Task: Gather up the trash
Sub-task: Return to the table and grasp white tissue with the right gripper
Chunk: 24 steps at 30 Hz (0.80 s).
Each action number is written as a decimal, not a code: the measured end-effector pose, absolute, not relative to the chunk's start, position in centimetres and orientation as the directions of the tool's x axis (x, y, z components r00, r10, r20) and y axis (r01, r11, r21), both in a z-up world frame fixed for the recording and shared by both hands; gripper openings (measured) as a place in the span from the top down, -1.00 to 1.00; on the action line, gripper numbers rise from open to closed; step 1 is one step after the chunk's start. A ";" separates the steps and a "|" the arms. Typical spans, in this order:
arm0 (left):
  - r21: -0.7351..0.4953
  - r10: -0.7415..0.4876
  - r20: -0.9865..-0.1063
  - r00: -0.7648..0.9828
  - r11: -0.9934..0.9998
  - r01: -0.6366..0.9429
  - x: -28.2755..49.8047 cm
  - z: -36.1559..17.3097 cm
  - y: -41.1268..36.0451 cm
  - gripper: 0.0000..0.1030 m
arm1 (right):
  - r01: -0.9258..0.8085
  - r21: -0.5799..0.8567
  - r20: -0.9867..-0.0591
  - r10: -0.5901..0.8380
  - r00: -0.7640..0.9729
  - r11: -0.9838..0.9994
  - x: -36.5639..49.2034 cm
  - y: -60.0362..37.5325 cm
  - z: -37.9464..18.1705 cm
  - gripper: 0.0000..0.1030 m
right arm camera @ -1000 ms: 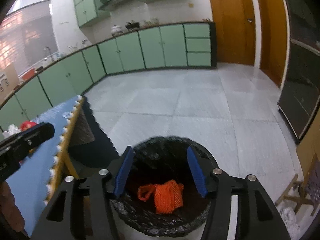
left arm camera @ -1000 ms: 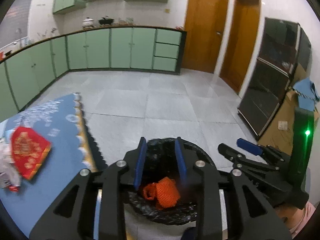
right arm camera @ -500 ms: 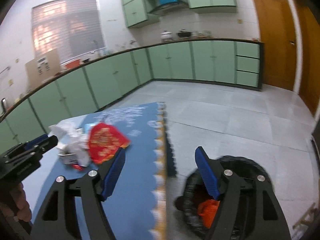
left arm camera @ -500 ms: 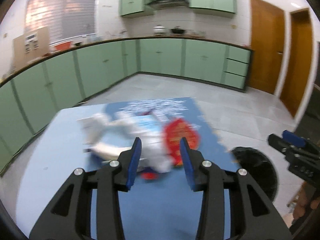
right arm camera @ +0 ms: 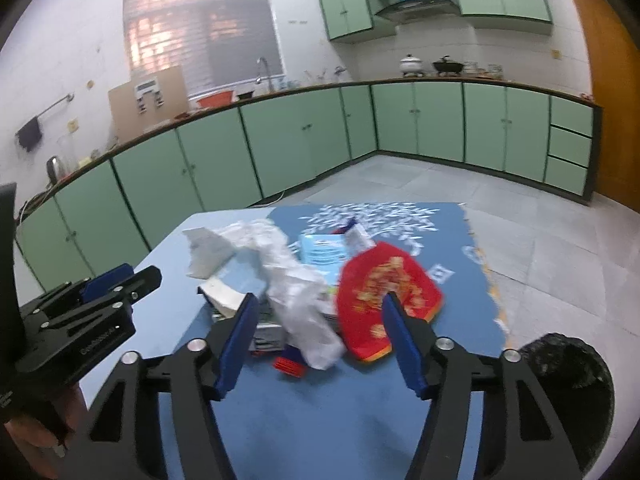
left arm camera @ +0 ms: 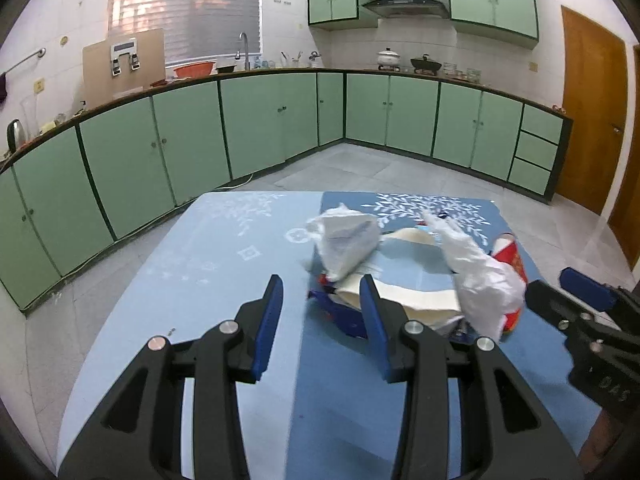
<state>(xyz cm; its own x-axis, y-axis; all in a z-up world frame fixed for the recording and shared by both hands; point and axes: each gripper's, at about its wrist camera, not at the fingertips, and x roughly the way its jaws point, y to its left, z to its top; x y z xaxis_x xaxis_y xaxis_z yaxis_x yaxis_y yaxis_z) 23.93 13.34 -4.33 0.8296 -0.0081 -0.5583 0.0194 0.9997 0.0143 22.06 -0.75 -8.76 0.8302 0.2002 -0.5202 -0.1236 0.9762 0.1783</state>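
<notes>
Two tongs, both mine, both spread and empty. Left view: my left tongs (left arm camera: 320,320) hover above the table (left arm camera: 192,280), the trash pile (left arm camera: 400,264) just ahead. Right view: my right tongs (right arm camera: 320,340), jaws just narrowed, face a red packet (right arm camera: 384,296) beside a crumpled white bag (right arm camera: 296,280); the bin (right arm camera: 568,380) sits lower right. The loose plastic may slip or drag neighbouring scraps off.

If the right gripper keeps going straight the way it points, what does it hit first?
Most likely the crumpled white plastic bag lying between the right gripper's open jaws, with the red packet just beside it; depth is hard to judge.

black tool (left arm camera: 321,322) (blue pads, silver screws)
</notes>
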 end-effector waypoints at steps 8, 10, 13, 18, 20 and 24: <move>-0.001 -0.015 -0.571 0.821 1.000 0.017 24.8 -5.5 14.3 0.24 | -0.126 0.179 -0.564 0.207 0.799 0.976 24.5 0.8 -10.5 0.25; -0.005 -0.018 -0.575 0.818 1.000 0.019 25.1 -5.8 14.4 0.24 | -0.127 0.185 -0.570 0.212 0.794 0.974 24.7 0.7 -10.8 0.42; -0.016 -0.027 -0.582 0.813 1.000 0.021 25.5 -6.2 14.6 0.23 | -0.146 0.204 -0.580 0.240 0.779 0.968 24.9 0.8 -11.2 0.72; -0.034 -0.040 -0.589 0.807 0.999 0.025 26.5 -6.8 14.9 0.21 | -0.184 0.203 -0.564 0.269 0.781 0.962 24.5 1.0 -10.7 0.86; -0.040 -0.046 -0.586 0.809 0.999 0.028 26.9 -6.8 14.8 0.16 | -0.187 0.215 -0.549 0.277 0.788 0.958 24.0 0.7 -10.3 0.87; -0.041 -0.057 -0.576 0.816 0.998 0.041 28.1 -6.5 14.2 0.04 | -0.186 0.233 -0.524 0.284 0.803 0.955 23.4 -0.6 -9.2 0.88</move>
